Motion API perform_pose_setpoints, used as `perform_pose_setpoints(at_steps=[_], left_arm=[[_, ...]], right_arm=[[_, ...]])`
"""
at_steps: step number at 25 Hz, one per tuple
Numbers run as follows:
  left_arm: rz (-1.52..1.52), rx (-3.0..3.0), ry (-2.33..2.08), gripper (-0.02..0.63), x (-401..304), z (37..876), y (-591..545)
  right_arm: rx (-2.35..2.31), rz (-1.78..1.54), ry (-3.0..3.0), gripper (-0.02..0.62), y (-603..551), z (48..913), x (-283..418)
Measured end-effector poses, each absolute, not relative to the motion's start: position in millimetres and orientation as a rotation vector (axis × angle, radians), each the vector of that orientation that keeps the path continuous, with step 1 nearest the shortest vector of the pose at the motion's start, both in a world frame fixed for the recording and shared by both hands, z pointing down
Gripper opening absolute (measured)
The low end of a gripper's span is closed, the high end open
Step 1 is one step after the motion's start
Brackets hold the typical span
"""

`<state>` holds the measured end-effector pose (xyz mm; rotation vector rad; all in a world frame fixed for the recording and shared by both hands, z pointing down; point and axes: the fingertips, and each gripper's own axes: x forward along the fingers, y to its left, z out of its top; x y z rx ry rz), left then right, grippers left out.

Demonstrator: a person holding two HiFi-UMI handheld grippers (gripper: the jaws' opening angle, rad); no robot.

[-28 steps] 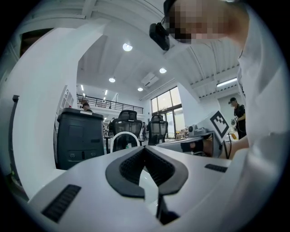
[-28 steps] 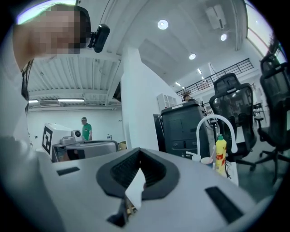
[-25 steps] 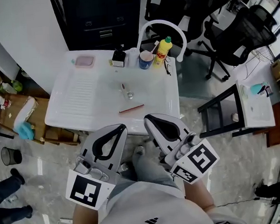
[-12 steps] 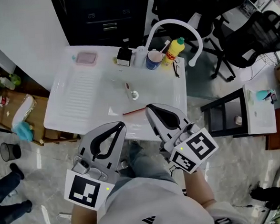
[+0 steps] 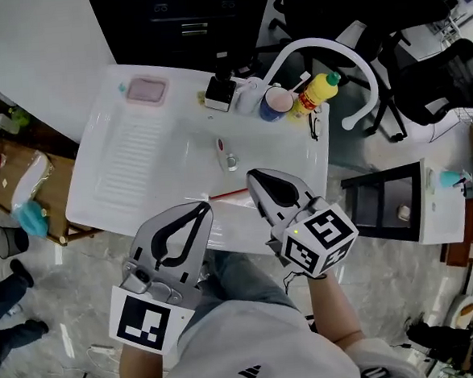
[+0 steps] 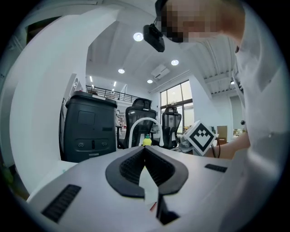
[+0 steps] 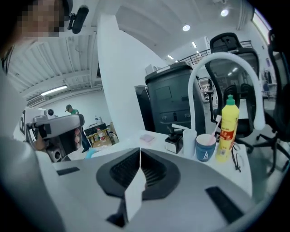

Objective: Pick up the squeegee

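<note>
White table edge just ahead, thin red stick near it, left tongs and right tongs closed, empty.

near edge of the white sink unit is wide open, a clear run in to the thin red squeegee. ribbed drainboard on the left is free too. the back row is the crowded bit: pink dish, black box, blue cup, yellow bottle, with a white arched pipe looping over that corner. black side table hems in the right.

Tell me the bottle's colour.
Yellow bottle, green cap; shows best in the right gripper view.
</note>
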<state>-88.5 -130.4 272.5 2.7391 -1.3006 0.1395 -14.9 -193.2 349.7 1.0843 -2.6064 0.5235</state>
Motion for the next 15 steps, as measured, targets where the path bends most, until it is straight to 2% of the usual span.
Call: perform_pose_setpoints(at_steps=[15], left_arm=[[0.183,2.646,-1.295,0.012,-89,312,-183]], right_arm=[[0.981,0.713,-2.389,0.04,-241,452,-15]])
